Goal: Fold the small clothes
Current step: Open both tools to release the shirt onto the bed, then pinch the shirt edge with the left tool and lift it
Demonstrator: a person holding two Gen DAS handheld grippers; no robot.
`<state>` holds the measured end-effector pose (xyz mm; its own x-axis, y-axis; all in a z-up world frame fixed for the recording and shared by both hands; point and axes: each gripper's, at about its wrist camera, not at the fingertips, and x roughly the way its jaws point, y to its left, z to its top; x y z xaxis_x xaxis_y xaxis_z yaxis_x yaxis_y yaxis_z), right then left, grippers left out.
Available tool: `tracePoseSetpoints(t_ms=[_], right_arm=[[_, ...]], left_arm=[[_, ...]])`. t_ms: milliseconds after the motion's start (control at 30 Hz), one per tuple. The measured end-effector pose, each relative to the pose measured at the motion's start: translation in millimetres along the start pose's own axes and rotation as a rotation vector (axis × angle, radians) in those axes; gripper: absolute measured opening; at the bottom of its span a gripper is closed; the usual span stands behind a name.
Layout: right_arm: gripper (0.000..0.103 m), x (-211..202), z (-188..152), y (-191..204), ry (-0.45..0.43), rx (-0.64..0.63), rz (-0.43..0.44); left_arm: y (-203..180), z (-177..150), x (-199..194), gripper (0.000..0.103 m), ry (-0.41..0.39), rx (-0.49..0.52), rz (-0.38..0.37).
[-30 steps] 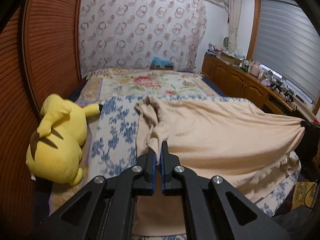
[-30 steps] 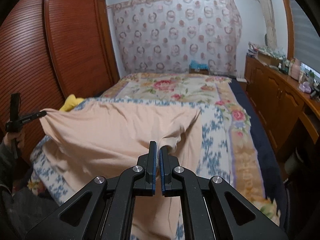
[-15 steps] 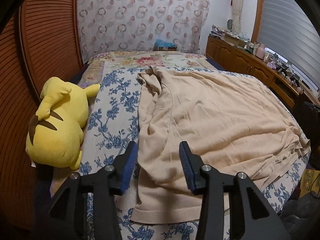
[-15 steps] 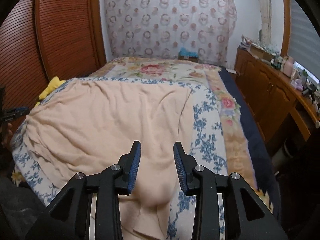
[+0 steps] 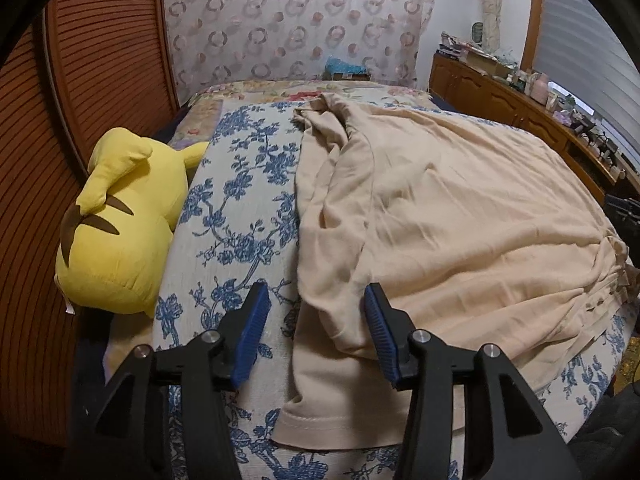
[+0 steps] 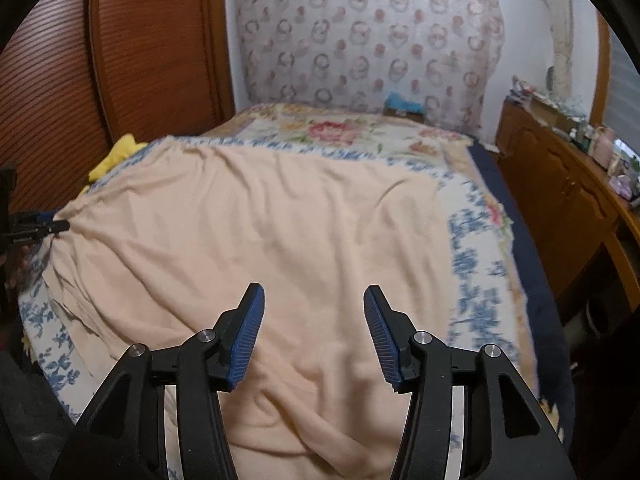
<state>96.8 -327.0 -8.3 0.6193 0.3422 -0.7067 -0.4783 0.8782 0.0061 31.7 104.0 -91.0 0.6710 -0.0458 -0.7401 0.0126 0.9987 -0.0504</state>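
A peach-coloured knit garment [image 5: 460, 208] lies spread flat over the blue-flowered white bedspread [image 5: 240, 208], covering most of the near half of the bed. Its long axis runs across the bed, from the left gripper [image 5: 316, 332] to the right gripper [image 6: 312, 332]. In the left wrist view a hemmed end points toward the camera at the near edge, and a rumpled fold runs away up the bed. Bare bedspread lies between the cloth and the yellow plush toy [image 5: 120, 224], which sits against the slatted wooden wardrobe [image 5: 104, 60]. To the right, a dark strip of floor separates the bed from the wooden cabinets [image 6: 560, 184]. Both grippers' jaws are opening, blue pads apart, over the cloth without pinching it.
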Motion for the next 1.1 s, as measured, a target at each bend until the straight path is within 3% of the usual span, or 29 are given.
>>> tracePoseSetpoints(t_ms=[400,967,1100], right_arm=[[0.053,38,-14,14,0.12,-0.041,0.012],[0.064,34,-22,13,0.106,-0.023,0.005],[0.066,33,-22,12,0.103,-0.024,0.001]], left_arm=[[2,-5,3,0.05,0.008,-0.005,0.003],[1,-5,3,0.052,0.002,-0.012,0.006],[0,-5,1,0.04,0.001,-0.02,-0.036]])
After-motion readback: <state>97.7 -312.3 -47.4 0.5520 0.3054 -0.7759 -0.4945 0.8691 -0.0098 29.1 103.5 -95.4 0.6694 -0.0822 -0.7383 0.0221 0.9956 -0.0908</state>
